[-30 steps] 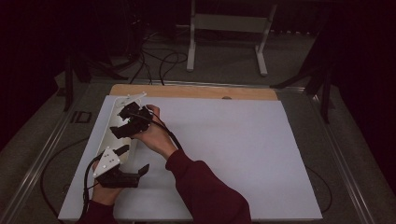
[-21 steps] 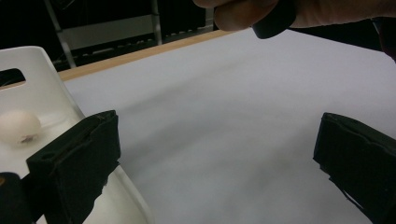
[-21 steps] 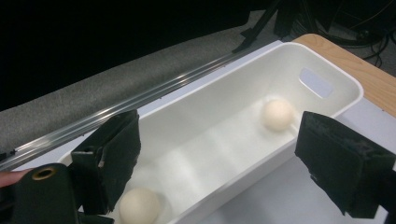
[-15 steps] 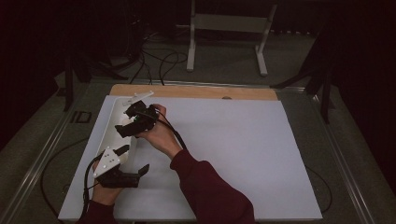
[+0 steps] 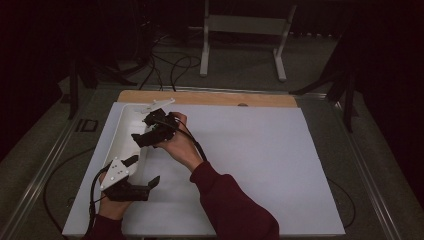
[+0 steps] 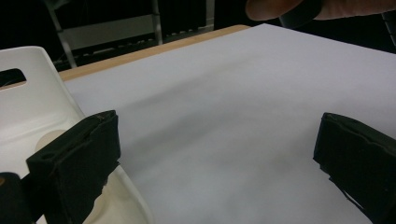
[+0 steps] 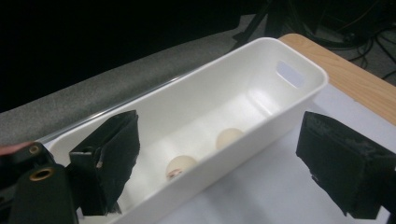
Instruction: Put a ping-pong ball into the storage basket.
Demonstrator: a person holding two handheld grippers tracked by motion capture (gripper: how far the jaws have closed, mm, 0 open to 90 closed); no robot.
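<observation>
— White bin (image 7: 261, 79): it lies along the left edge of the white sheet (image 5: 250, 160), with two pale balls (image 7: 181, 167) inside.

— And your tongs?

— Your right gripper (image 7: 219, 168) hangs over the bin, jaws just opened wide, gripping nothing. Your left gripper (image 6: 210, 154) rests by the bin's near end, jaws apart and empty.

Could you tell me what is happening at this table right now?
A person holds a gripper in each hand over a white sheet. The right gripper hangs open above a long white bin at the sheet's left edge; its jaws have just been opening, with nothing between them. Two pale balls lie in the bin. The left gripper waits open beside the bin's near end.
</observation>
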